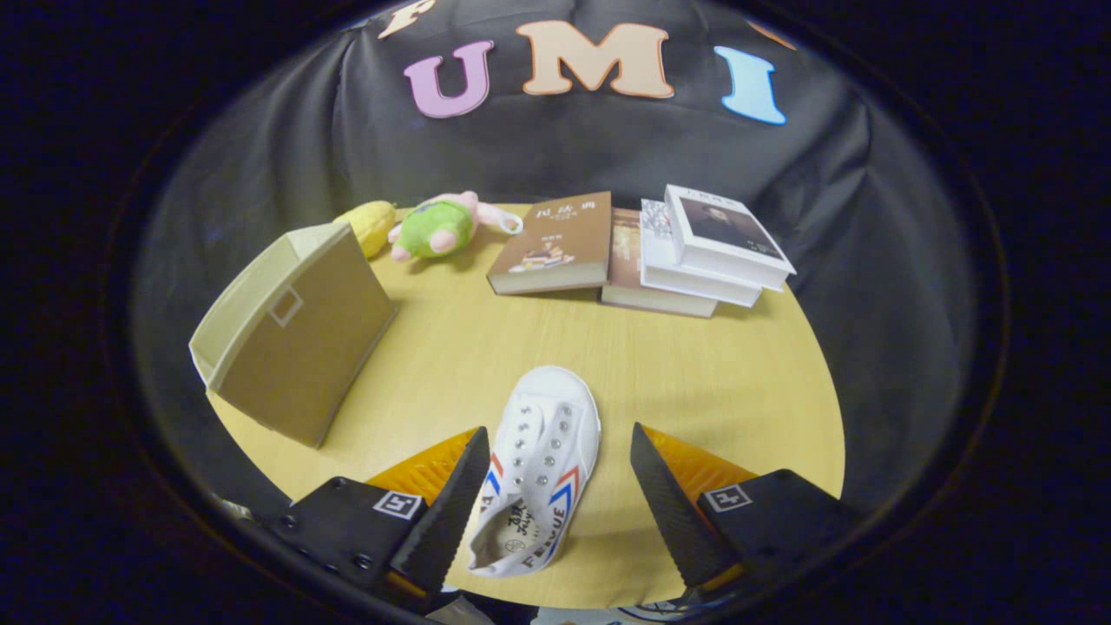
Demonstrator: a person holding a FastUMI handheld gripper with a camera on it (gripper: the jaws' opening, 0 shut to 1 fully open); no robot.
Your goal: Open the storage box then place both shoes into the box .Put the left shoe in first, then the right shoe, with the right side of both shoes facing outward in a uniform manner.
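Gripper [555, 486] fingers spread wide, straddling the shoe [538, 473] without touching it. Shoe: white canvas, metal eyelets, no laces, red-blue chevrons on the sides, toe pointing away, lying on the wood-grain table [712, 382]. Left of and beyond the shoe, a beige fabric box [291, 334], tilted. Far beyond the shoe: stacked books [660, 252], a green plush [438, 227], a yellow fruit [369, 224].

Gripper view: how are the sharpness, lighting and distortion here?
Gripper view: the white canvas shoe between the open gripper fingers is sharp; soft, even light with faint shadows beside the beige fabric storage box and stacked books; no strong glare on the pale wooden table; fisheye bends the table's edge and tilts the box.
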